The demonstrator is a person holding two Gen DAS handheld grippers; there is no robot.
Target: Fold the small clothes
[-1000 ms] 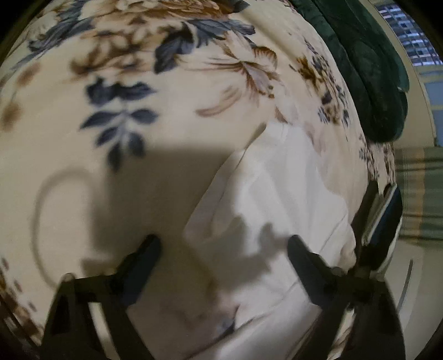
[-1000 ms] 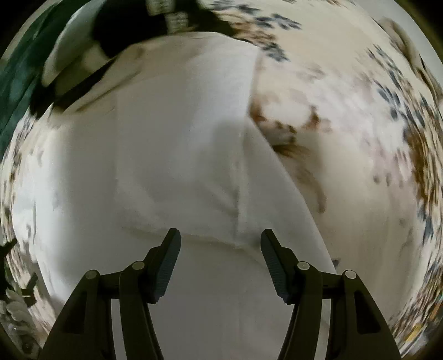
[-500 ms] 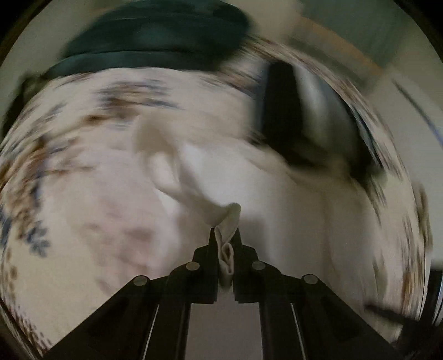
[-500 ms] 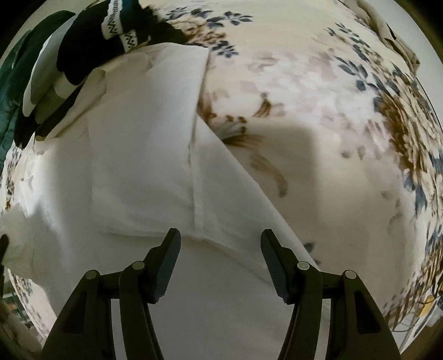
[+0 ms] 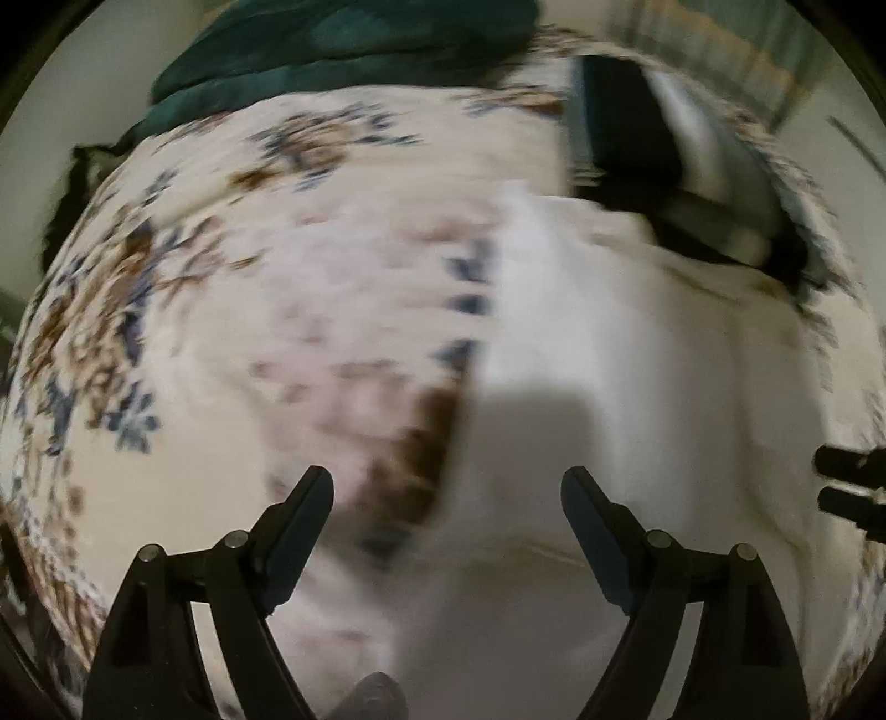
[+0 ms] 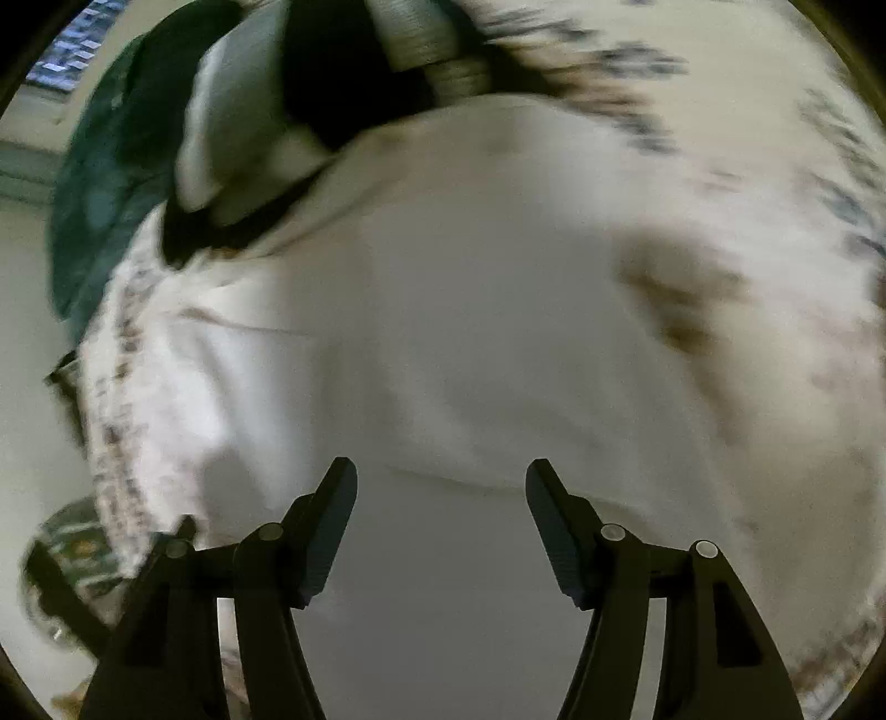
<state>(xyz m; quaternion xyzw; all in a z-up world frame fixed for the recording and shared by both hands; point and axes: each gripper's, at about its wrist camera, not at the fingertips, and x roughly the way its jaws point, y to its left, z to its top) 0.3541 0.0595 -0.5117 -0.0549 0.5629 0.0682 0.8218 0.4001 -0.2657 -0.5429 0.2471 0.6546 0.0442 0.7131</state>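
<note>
The white garment (image 5: 609, 354) lies spread flat on our flowered bedspread (image 5: 232, 310), one straight edge running up the middle of the left view and a folded layer showing across it in the right view (image 6: 443, 332). Our left gripper (image 5: 447, 501) hangs over that edge with its fingers wide apart and empty; our right gripper (image 6: 441, 487) hangs over the cloth, fingers likewise apart, holding nothing. Beyond the garment sit a pile of dark and pale clothes (image 6: 310, 83) and a green blanket (image 5: 343, 39)
</note>
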